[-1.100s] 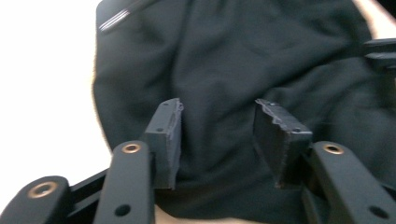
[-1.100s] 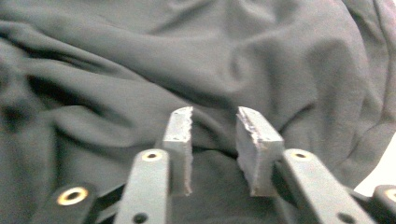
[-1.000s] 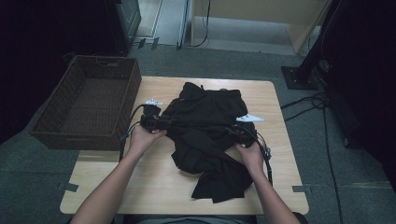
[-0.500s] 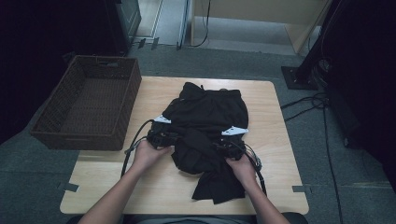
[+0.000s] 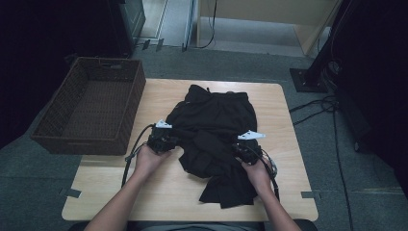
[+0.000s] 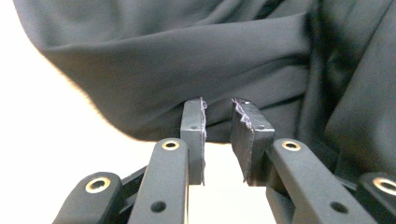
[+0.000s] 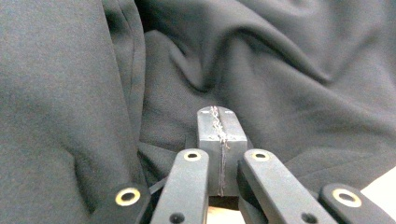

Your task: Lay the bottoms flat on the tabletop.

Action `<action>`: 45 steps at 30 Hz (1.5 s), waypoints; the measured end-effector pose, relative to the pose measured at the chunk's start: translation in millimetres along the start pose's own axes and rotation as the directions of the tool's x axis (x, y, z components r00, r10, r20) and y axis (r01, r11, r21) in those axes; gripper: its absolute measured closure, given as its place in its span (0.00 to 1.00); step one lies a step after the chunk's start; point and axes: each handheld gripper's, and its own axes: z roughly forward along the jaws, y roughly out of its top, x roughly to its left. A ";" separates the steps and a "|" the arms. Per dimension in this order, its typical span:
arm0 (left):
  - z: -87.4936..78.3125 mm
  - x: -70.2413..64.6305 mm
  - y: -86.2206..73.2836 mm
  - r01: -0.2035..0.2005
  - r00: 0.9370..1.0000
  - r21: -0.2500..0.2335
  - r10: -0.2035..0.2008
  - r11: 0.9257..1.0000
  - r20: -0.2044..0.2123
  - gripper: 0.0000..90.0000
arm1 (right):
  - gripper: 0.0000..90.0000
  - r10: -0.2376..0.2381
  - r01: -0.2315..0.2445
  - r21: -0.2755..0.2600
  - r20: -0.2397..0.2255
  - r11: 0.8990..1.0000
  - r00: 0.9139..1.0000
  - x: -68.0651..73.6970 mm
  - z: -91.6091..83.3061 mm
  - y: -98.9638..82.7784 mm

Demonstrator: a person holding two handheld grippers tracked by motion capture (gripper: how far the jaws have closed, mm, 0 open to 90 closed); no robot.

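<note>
Closing in on the black garment (image 5: pixel 211 130) at table (image 5: pixel 159 192) centre: both hands have dropped nearer. Right gripper (image 7: pixel 219 122) jaws just met, no cloth visibly pinched. Left gripper (image 6: pixel 217 122) narrowing, pads apart at the hem. Grasp pending.

**Three cameras, one shared heap of cloth**

The high view looks forward and down from above the person's side, taking in the whole table (image 5: pixel 159 202) from some way off. The left gripper view sits very close, looking along its own jaws at the edge of the black garment (image 6: pixel 187 65). The right gripper view is equally close, facing the garment's folds. All three share that garment.
</note>
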 end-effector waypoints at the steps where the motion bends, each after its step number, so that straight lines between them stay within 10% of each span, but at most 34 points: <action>1: -1.3 2.6 -0.6 0.009 1.000 0.000 -0.009 1.000 0.003 0.83 | 1.00 0.012 -0.012 0.002 0.006 1.000 1.000 -4.0 -1.1 -0.7; 5: -7.0 10.4 -2.6 0.022 0.999 -0.007 -0.023 1.000 -0.049 0.84 | 1.00 0.053 -0.054 0.011 0.020 0.999 0.998 -21.0 -5.6 -2.8; 13: -13.8 9.5 1.7 0.051 0.999 -0.031 -0.051 0.998 -0.001 0.76 | 0.81 0.120 -0.119 -0.029 0.037 0.992 0.992 -45.2 -15.5 -7.1; 20: -9.1 -25.6 25.5 -0.029 0.991 -0.112 0.042 0.993 0.123 0.70 | 0.65 0.092 -0.092 -0.076 0.006 0.993 0.996 -25.1 -5.9 5.2; 27: 30.6 -28.4 36.4 -0.040 0.995 -0.044 0.044 0.998 0.094 0.68 | 0.65 0.040 -0.035 -0.070 0.070 0.997 0.997 -18.7 13.9 6.4; 45: 58.3 43.1 76.6 0.055 0.998 -0.084 -0.058 0.995 -0.036 0.70 | 0.68 0.036 -0.031 -0.085 0.060 0.996 0.998 -34.4 88.4 84.3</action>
